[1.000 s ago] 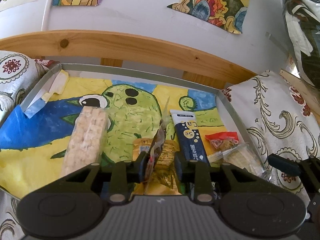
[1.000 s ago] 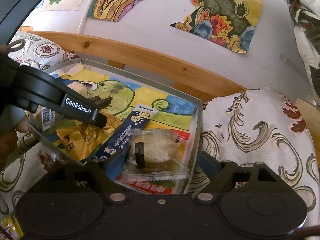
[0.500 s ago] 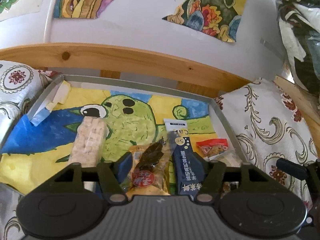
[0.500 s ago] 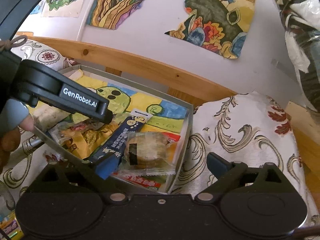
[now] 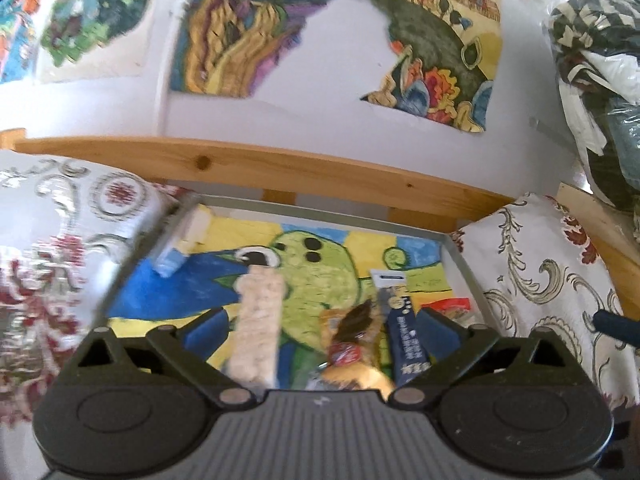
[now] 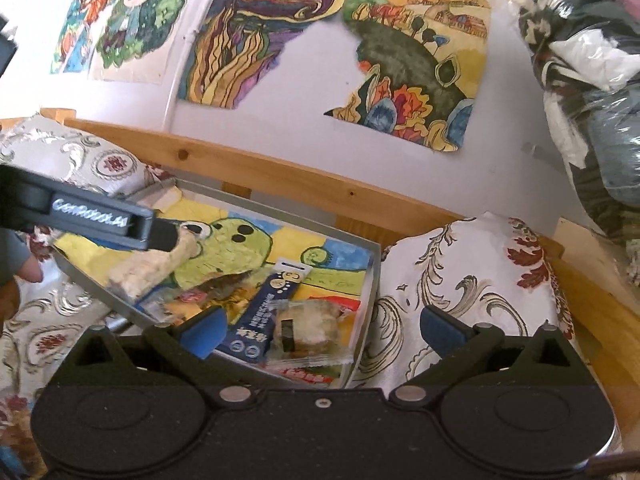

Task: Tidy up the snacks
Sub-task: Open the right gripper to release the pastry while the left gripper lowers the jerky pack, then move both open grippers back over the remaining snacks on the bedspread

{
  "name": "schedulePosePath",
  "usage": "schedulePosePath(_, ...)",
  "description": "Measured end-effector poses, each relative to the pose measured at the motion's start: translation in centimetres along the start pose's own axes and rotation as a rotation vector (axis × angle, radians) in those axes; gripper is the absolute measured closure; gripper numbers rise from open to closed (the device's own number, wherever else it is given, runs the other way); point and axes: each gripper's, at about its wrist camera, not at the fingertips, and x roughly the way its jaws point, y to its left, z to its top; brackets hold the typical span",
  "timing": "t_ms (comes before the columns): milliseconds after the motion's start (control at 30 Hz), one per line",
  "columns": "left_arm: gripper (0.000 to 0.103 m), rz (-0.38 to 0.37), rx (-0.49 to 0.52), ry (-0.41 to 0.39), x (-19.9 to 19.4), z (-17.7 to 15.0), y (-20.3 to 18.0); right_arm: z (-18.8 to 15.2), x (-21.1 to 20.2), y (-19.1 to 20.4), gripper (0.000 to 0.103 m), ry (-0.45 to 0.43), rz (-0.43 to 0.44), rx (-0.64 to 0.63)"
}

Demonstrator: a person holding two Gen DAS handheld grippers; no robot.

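Left wrist view: left gripper (image 5: 320,330) with jaws spread wide, gripping nothing. Five snacks already inside the grey tray (image 5: 466,270): rice-puff bar (image 5: 258,324) just ahead of the left jaw, brown snack packet (image 5: 354,338) centred between the jaws, dark blue sachet (image 5: 402,334) beside the right jaw, red packet (image 5: 454,305) past it. Broad bare painted floor to the left; right wall close.

Right wrist view: right gripper (image 6: 320,330) likewise parted and empty, hanging over the tray's near right corner above a clear-wrapped pastry (image 6: 310,328). Patterned cloth (image 6: 460,280) to the right free of snacks. Likely near done; no loose snack visible outside the tray.
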Motion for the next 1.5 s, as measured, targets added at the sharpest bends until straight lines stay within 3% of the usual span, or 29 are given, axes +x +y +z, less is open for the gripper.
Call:
schedulePosePath(367, 0.001, 0.071, 0.037, -0.046, -7.2, -2.8, 1.8, -0.4, -5.0, 0.8, 0.001, -0.017, 0.022, 0.051)
schedulePosePath(767, 0.001, 0.091, 0.06, -0.024, -12.2, -4.9, 1.6, -2.0, -9.0, 1.6, 0.001, -0.013, 0.043, 0.081)
schedulePosePath(1300, 0.001, 0.149, 0.105, 0.103, -17.7, -10.3, 3.0, -6.8, -14.1, 4.1, 0.001, 0.092, 0.096, 0.144)
schedulePosePath(1500, 0.001, 0.127, 0.127, 0.153, -18.3, -12.2, 3.8, -9.1, -14.9, 5.9, 0.001, 0.172, 0.206, 0.138)
